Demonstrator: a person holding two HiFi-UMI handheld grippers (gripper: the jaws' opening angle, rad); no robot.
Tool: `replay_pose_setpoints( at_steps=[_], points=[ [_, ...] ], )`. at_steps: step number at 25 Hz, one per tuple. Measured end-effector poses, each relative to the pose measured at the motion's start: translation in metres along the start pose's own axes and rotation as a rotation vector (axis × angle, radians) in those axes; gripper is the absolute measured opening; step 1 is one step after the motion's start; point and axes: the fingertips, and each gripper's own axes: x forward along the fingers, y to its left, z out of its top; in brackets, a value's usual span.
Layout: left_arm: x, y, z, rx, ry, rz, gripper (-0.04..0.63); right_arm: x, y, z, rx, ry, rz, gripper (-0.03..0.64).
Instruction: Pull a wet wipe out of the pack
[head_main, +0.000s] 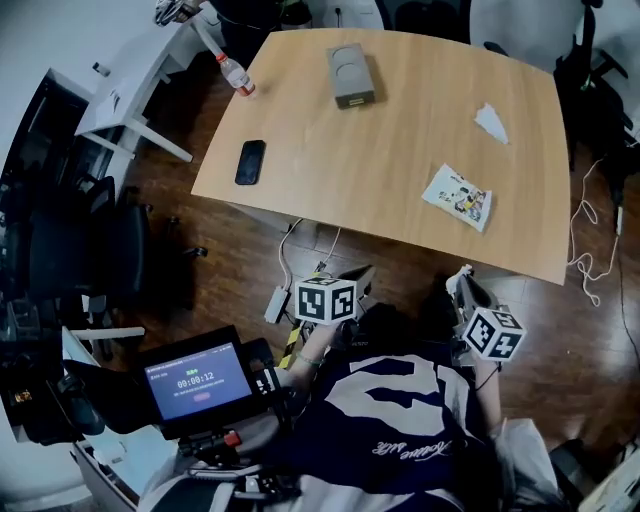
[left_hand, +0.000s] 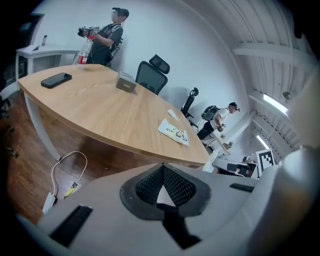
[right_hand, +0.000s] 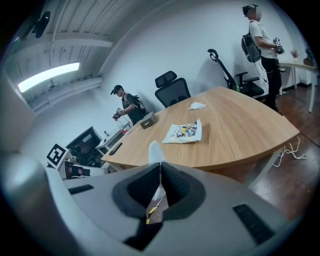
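The wet wipe pack (head_main: 457, 197), flat and white with colourful print, lies near the right front of the round wooden table (head_main: 330, 190); it also shows as the pack (left_hand: 174, 131) and the pack (right_hand: 185, 131) in the gripper views. Both grippers are held off the table, in front of its near edge. My right gripper (head_main: 463, 282) is shut on a white wipe (right_hand: 155, 150) that sticks up past its tips. My left gripper (head_main: 358, 276) is shut, its pads meeting at the tip (left_hand: 162, 166), with nothing sticking out.
A crumpled white wipe (head_main: 490, 122) lies on the table's right side. A grey box (head_main: 350, 75), a black phone (head_main: 250, 161) and a bottle (head_main: 235, 73) sit farther off. Cables (head_main: 290, 260) trail on the floor under the near edge. Office chairs and people stand beyond the table.
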Motion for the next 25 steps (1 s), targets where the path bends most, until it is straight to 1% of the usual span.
replay_pose_setpoints(
  at_steps=[5, 10, 12, 16, 20, 25],
  points=[
    [0.008, -0.027, -0.014, 0.053, 0.039, -0.084, 0.003, -0.038, -0.003, -0.014, 0.023, -0.044, -0.069, -0.002],
    [0.012, -0.047, -0.024, 0.082, 0.065, -0.127, 0.003, -0.059, -0.006, -0.013, 0.05, -0.076, -0.088, -0.002],
    [0.013, -0.053, -0.025, 0.102, 0.074, -0.148, 0.003, -0.061, -0.007, -0.008, 0.049, -0.089, -0.085, -0.002],
    [0.012, -0.066, -0.022, 0.187, 0.076, -0.17, 0.003, -0.066, 0.003, -0.005, 0.036, -0.1, -0.066, -0.002],
    [0.017, -0.089, -0.02, 0.229, 0.066, -0.204, 0.003, -0.071, 0.007, -0.004, 0.012, -0.094, -0.049, -0.002],
    [0.018, -0.109, -0.043, 0.279, 0.093, -0.201, 0.003, -0.083, 0.008, -0.018, -0.004, -0.059, -0.024, -0.002]
  ],
)
